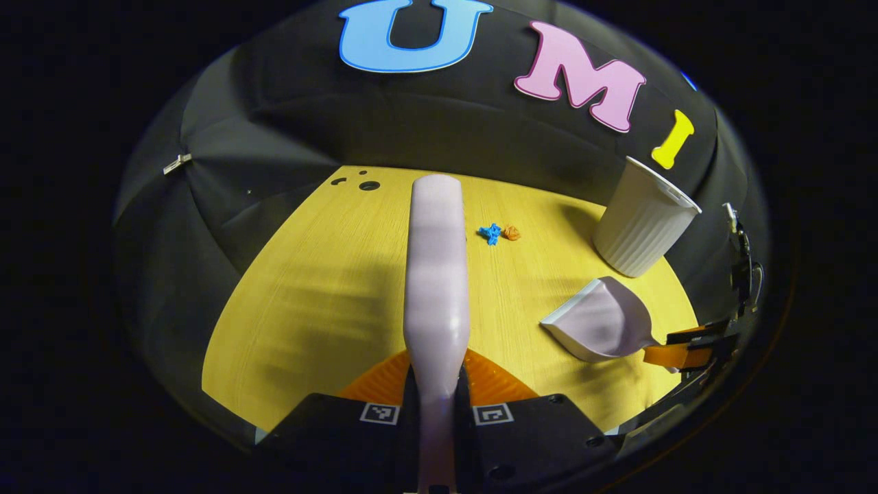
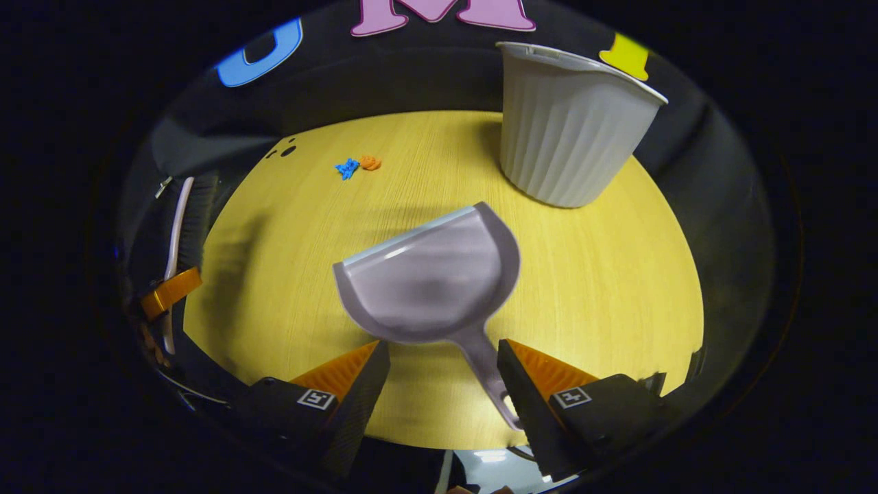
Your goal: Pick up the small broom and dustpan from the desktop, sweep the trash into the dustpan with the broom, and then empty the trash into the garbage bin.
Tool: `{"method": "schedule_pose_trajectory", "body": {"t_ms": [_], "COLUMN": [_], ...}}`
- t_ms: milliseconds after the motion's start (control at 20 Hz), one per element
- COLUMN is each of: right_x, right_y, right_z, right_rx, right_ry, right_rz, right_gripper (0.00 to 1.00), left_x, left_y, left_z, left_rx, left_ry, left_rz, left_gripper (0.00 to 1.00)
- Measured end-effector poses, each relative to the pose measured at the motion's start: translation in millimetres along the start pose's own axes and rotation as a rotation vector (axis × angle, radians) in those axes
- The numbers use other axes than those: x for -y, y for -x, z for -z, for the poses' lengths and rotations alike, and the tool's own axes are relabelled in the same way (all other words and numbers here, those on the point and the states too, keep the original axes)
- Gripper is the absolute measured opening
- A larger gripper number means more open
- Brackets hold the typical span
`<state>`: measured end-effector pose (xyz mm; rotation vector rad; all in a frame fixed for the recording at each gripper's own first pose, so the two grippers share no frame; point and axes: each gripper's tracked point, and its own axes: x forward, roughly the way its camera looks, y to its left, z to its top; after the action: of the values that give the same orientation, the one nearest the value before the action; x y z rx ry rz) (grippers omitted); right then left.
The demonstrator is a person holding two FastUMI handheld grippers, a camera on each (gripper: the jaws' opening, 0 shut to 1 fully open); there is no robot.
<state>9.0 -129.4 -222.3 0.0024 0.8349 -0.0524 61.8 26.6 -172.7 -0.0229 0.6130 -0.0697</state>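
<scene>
My left gripper (image 1: 437, 357) is shut on the small broom (image 1: 436, 274), whose pale lilac back runs straight ahead over the desk. In the right gripper view the broom (image 2: 180, 219) shows at the far left with dark bristles, in the left gripper (image 2: 168, 289). The lilac dustpan (image 2: 432, 281) lies on the yellow desktop (image 2: 603, 288). Its handle (image 2: 488, 370) sits between the fingers of my open right gripper (image 2: 442, 346), close against the right-hand finger and apart from the other. A blue scrap (image 1: 490, 233) and an orange scrap (image 1: 512, 233) lie together farther back.
A white ribbed garbage bin (image 2: 569, 130) stands upright at the back right of the desk, just beyond the dustpan (image 1: 600, 322). The right gripper (image 1: 686, 346) shows at the desk's right edge. Small holes (image 1: 368, 185) mark the far left corner.
</scene>
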Motion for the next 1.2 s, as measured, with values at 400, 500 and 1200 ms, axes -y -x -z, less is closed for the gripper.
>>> {"method": "schedule_pose_trajectory", "body": {"t_ms": [400,500,1200], "right_x": [11.1,10.6,-6.0], "right_y": [-39.1,-47.0,-95.6], "right_z": [36.6,35.1,23.4], "right_rx": [-0.147,-0.125,-0.126], "right_ry": [0.163,0.188,0.215], "right_rz": [-0.028,-0.046,-0.168], "right_gripper": [0.98,0.97,0.38], "left_x": [10.5,8.9,-2.8], "left_y": [-11.1,-14.1,-83.1], "left_z": [-0.4,-1.6,-3.6], "left_rx": [-0.026,-0.025,-0.166], "left_ry": [0.000,0.007,-0.048], "left_rz": [-0.001,-0.010,-0.023], "left_gripper": [0.24,0.24,0.24]}}
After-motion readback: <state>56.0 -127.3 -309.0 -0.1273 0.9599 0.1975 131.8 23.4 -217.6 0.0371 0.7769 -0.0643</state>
